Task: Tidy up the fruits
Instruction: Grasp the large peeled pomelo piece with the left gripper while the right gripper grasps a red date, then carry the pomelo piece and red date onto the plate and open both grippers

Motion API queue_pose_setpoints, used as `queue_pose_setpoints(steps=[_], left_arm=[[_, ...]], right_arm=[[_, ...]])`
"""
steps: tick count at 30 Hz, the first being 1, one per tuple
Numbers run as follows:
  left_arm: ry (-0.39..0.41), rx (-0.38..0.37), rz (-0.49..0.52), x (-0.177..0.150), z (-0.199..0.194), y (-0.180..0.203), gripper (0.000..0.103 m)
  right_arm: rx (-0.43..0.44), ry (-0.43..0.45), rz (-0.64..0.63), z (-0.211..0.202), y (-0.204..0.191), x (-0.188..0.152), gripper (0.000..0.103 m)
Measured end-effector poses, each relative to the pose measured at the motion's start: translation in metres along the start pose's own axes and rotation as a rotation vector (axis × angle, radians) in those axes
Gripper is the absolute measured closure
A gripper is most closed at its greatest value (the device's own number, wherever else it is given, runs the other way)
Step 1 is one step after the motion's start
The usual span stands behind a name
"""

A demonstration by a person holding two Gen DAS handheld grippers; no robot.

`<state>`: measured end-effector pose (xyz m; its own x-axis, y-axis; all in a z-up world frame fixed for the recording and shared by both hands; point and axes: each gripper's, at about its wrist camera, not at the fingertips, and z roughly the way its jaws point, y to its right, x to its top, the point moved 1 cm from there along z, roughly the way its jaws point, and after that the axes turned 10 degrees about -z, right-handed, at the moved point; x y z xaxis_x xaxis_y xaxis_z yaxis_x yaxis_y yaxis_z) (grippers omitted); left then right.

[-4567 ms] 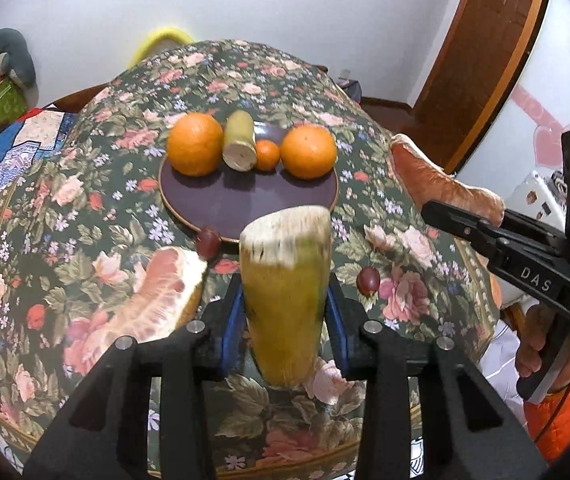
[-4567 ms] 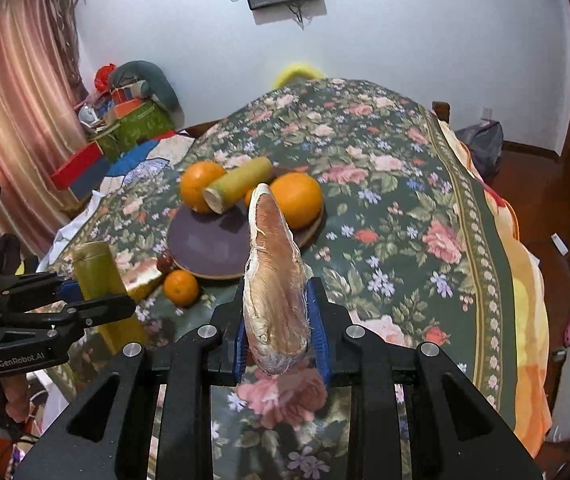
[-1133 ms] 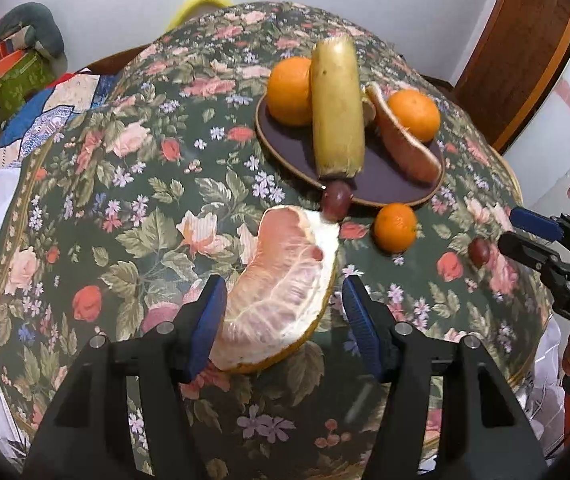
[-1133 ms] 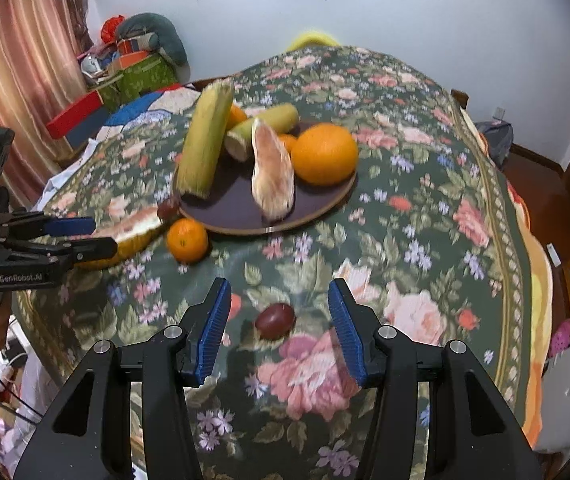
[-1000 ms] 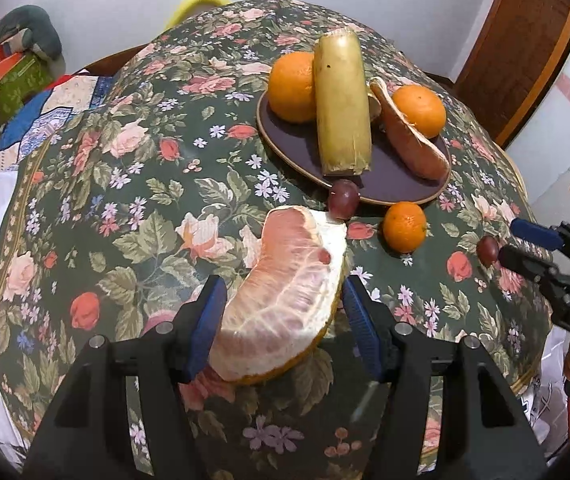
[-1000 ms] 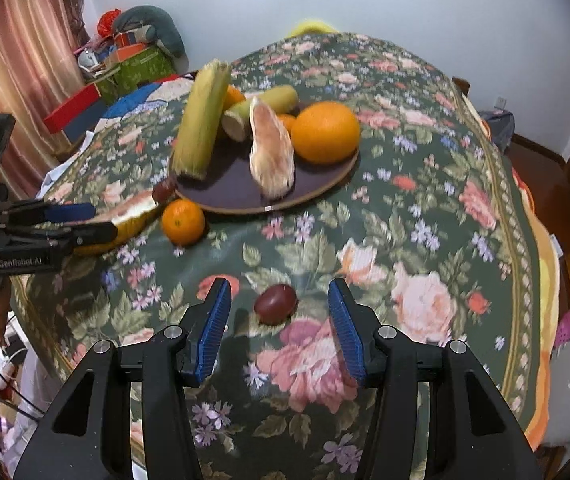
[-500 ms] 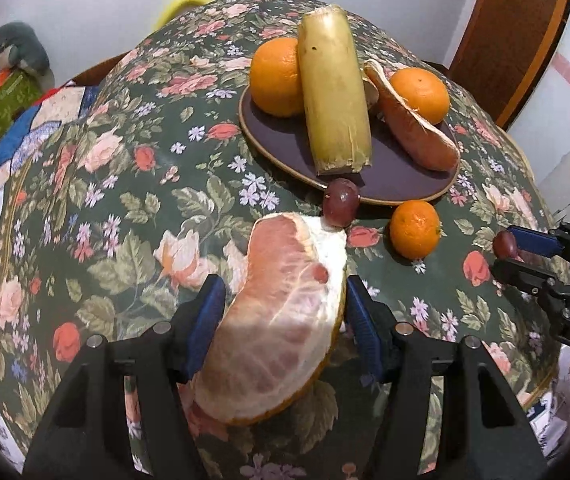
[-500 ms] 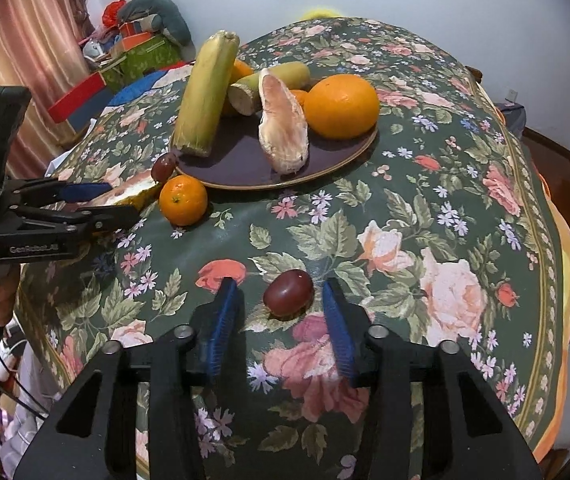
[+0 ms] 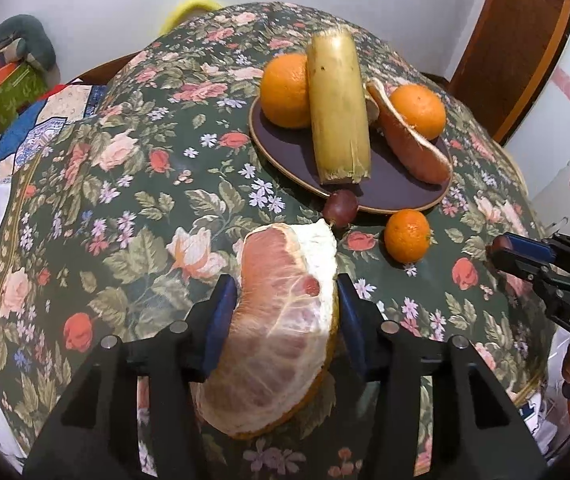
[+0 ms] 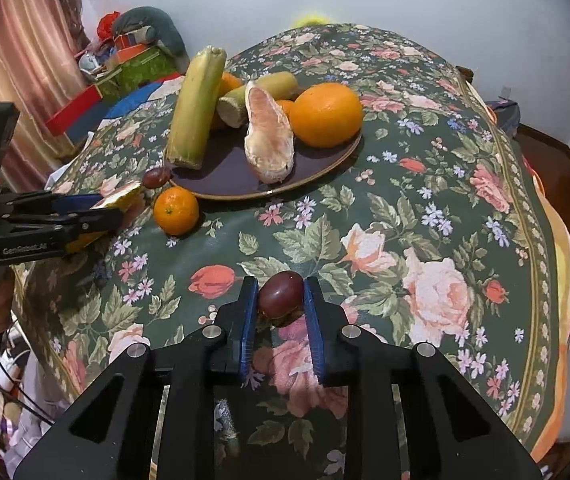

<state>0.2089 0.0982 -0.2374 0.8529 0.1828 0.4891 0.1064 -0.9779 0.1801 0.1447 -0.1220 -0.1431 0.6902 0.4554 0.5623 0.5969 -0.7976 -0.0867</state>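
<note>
My left gripper is shut on a big peeled pomelo piece lying on the floral tablecloth. My right gripper is shut on a dark red grape near the table's front edge. Behind them a dark purple plate holds two oranges, a yellow sugarcane piece and a pomelo slice. A second grape touches the plate's near rim, and a small tangerine lies just in front of it.
The round table drops off close behind both grippers. The right gripper shows at the right in the left wrist view. Boxes and a curtain stand to the left, a wooden door to the right.
Both grippers moved forward and closed: the left jaws came in on the pomelo piece, the right jaws on the grape. Earlier, sugarcane and a pomelo slice were put on the plate.
</note>
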Motion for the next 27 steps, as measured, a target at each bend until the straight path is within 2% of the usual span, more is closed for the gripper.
queue_pose_setpoints(steps=[7,14,16,18,19,23,26,27], left_arm=[[0.055,0.003,-0.001,0.0,-0.025,0.005,0.058],[0.114,-0.038,0.004,0.009,-0.049,0.019,0.061],[0.13,-0.053,0.013,0.012,-0.057,0.026,0.077],[0.149,-0.053,0.017,0.016,-0.062,0.031,0.084],[0.153,-0.063,0.018,0.018,-0.063,0.032,0.103],[0.164,-0.056,0.032,0.024,-0.065,0.038,0.103],[0.133,-0.068,0.034,0.023,-0.058,0.037,0.102],[0.114,-0.072,0.027,0.023,-0.054,0.035,0.093]], right_arm=[[-0.009,0.04,-0.001,-0.011,0.0,0.01,0.082],[-0.02,0.079,-0.011,-0.022,0.0,0.021,0.082],[-0.022,0.091,-0.01,-0.025,0.002,0.024,0.082],[-0.023,0.103,-0.007,-0.027,0.003,0.028,0.082],[-0.023,0.109,-0.006,-0.028,0.004,0.03,0.082],[-0.021,0.122,-0.004,-0.03,0.006,0.033,0.082],[-0.017,0.123,-0.004,-0.029,0.006,0.033,0.082],[-0.015,0.12,-0.004,-0.028,0.006,0.032,0.082]])
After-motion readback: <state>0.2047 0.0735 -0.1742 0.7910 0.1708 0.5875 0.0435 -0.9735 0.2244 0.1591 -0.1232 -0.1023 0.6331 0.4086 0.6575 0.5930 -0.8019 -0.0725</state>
